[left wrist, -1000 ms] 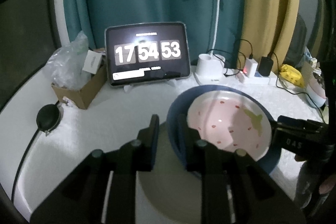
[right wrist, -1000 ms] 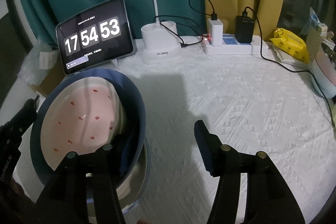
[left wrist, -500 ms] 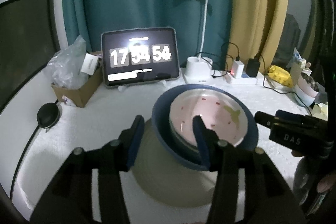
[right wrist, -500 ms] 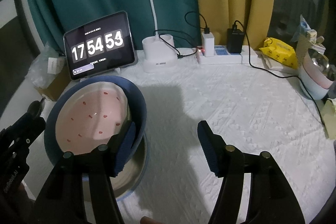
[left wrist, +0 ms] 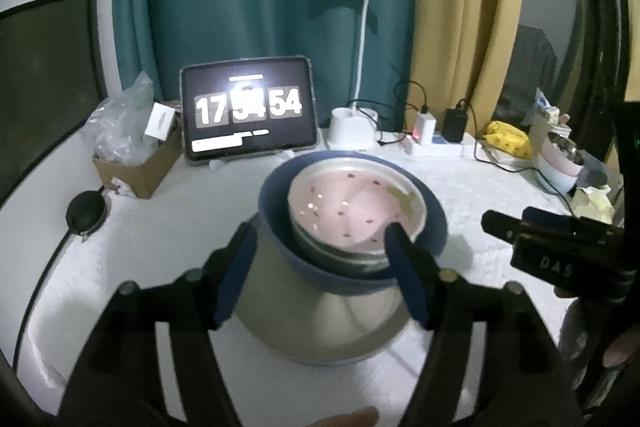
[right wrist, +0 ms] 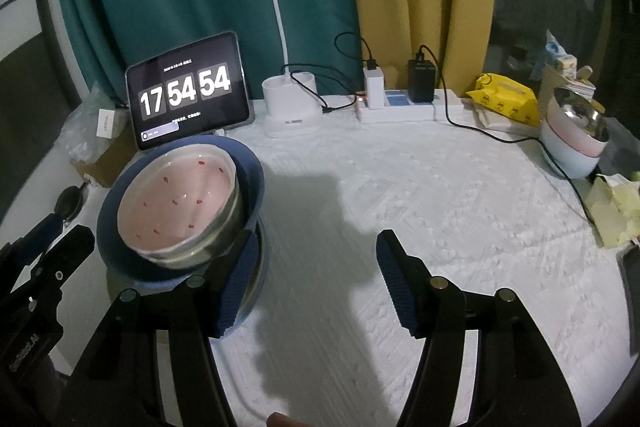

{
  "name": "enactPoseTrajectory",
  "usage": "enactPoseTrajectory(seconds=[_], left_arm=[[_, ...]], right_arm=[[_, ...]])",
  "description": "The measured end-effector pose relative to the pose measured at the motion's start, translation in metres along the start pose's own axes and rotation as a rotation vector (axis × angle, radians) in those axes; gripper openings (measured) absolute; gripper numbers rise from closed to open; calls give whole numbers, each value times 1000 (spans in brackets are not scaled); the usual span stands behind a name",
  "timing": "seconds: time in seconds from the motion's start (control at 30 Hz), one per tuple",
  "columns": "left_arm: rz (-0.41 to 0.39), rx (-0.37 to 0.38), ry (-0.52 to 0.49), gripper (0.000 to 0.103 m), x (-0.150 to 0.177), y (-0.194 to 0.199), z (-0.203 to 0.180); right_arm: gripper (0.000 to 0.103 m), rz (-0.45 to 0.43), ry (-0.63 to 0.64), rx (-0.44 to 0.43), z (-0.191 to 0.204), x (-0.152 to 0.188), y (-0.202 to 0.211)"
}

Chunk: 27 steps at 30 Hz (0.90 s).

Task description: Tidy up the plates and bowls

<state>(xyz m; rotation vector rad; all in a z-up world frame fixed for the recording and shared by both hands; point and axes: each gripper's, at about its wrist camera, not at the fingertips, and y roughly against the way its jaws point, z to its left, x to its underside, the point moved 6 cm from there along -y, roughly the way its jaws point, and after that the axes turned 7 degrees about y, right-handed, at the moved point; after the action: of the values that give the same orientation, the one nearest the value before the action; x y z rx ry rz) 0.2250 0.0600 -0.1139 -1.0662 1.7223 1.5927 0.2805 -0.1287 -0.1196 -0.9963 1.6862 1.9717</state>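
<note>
A pink strawberry-patterned bowl (left wrist: 352,203) sits nested in a dark blue bowl (left wrist: 276,223), and both rest on a wide cream dish (left wrist: 320,327) on the white tablecloth. My left gripper (left wrist: 320,271) is just in front of this stack with its jaws opening. The blue bowl's near wall lies between its fingers (left wrist: 236,267), and the pads do not press on it. In the right wrist view the same stack (right wrist: 176,203) stands at the left. My right gripper (right wrist: 318,279) is open to the right of it, with only cloth between its fingers.
Along the back stand a tablet clock (right wrist: 186,91), a white desk lamp (right wrist: 290,107), a power strip with chargers (right wrist: 400,107) and a yellow pack (right wrist: 506,99). More stacked bowls (right wrist: 572,143) sit at the far right. A cardboard box (left wrist: 136,167) and a black disc (left wrist: 86,213) lie at the left.
My left gripper has let go of the blue bowl's rim, opened wide and drawn back. The tilted bowls have settled level on the cream dish. My right gripper has pulled back from the stack.
</note>
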Motion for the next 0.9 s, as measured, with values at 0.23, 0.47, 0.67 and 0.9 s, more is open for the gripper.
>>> enactPoseTrajectory(seconds=[0.23,0.47,0.67,0.9], left_arm=[[-10,34,-11,90,7,15,-13],[-10,77,5,92,14,29,-22],[-16,87,26,92,19,43,-26],[-60,128,3,92,22,69,-36]], right_arm=[[65,-11,-3,22,-8,12,20],[65,-39,12,54,-14,21,46],[65,-62,19,77,-20,29,64],[65,-102,-2,112,-33,37,90]])
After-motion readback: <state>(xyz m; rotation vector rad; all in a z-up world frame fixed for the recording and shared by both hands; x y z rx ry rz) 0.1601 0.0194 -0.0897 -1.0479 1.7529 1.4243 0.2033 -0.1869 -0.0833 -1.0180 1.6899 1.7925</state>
